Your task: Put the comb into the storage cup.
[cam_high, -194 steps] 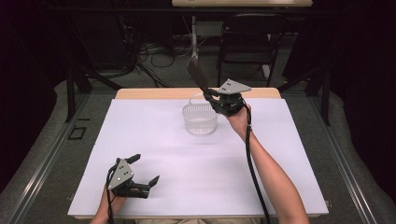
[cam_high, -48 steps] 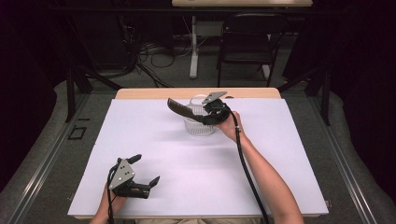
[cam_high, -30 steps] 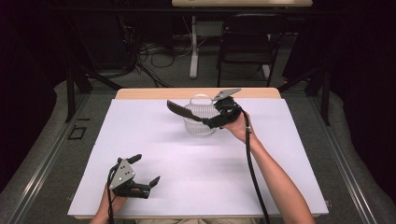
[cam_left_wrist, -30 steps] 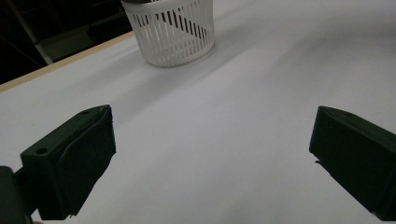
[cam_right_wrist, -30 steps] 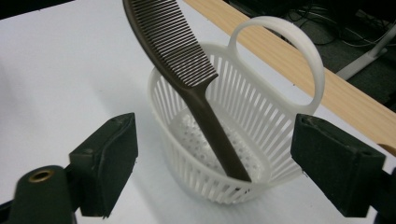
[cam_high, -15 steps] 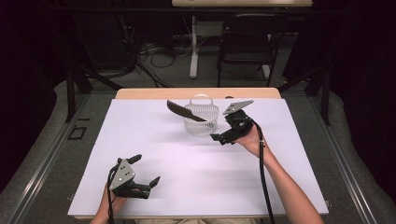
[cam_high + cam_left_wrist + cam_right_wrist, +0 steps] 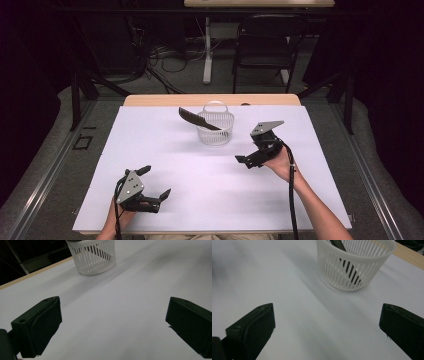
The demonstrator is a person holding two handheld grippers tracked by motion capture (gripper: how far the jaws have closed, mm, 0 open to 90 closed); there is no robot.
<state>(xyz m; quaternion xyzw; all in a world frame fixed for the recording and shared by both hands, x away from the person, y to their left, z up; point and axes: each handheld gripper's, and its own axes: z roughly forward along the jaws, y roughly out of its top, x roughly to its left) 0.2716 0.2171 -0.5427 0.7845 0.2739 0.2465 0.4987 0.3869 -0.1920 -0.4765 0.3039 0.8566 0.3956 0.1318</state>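
The left tool [image 7: 150, 189] is resting unclenched at seven o'clock. The right tool [image 7: 248, 159], its jaws having just been opening, is hanging empty near the basket [image 7: 215, 131] at twelve o'clock; the leaning black utensil [image 7: 199, 119] is risking tipping it.

A lab: dark curtains [image 7: 30, 100], floor cables [image 7: 160, 65], covered table [image 7: 150, 150]

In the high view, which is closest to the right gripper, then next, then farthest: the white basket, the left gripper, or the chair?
1. White basket, just up and left of the right gripper.
2. Left gripper, near table edge, lower left.
3. Chair, beyond the table.
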